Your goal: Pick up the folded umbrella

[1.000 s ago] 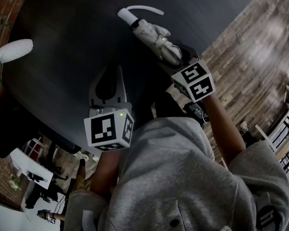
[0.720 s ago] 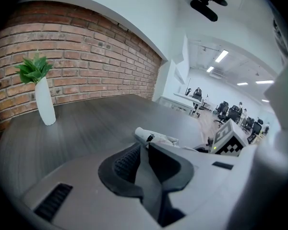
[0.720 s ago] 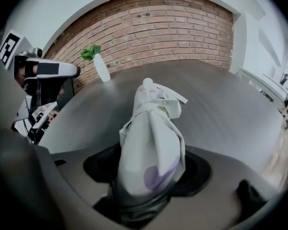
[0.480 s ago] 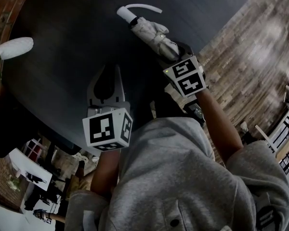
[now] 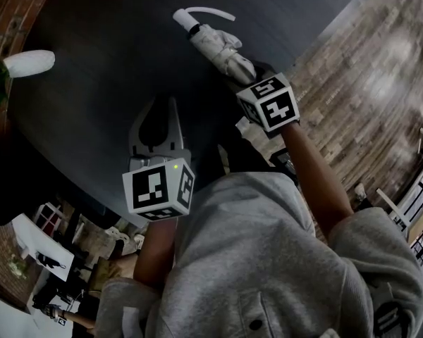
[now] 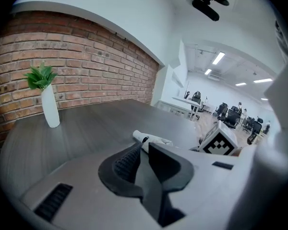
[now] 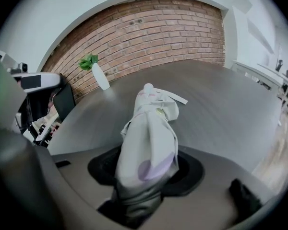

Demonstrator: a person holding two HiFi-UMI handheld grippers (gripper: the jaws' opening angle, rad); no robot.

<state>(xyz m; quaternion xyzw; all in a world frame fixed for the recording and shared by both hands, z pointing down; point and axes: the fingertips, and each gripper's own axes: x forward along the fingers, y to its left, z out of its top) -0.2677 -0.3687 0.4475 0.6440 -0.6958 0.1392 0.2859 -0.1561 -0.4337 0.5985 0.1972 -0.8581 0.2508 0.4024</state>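
Observation:
The folded umbrella [image 5: 218, 44], pale fabric with a white handle and a loose strap [image 5: 213, 10], lies on the dark round table [image 5: 106, 41]. My right gripper [image 5: 251, 74] is at its near end. Its jaws have just been closing, and in the right gripper view the fabric [image 7: 151, 133] fills the gap and looks pinched between the jaws of that gripper [image 7: 146, 174]. My left gripper [image 5: 171, 105] hovers over the table nearer me, shut with nothing in it. The left gripper view shows its jaws [image 6: 144, 150] meeting, with the umbrella [image 6: 156, 139] beyond them.
A white vase with a green plant [image 5: 28, 62] stands at the table's left edge, near a brick wall [image 6: 86, 61]. The wooden floor [image 5: 381, 69] lies past the table's right edge. Office desks and chairs [image 6: 230, 114] stand far behind.
The right gripper has slid slightly up and left along the umbrella, and the fabric at its jaws looks narrower. The left gripper has barely shifted.

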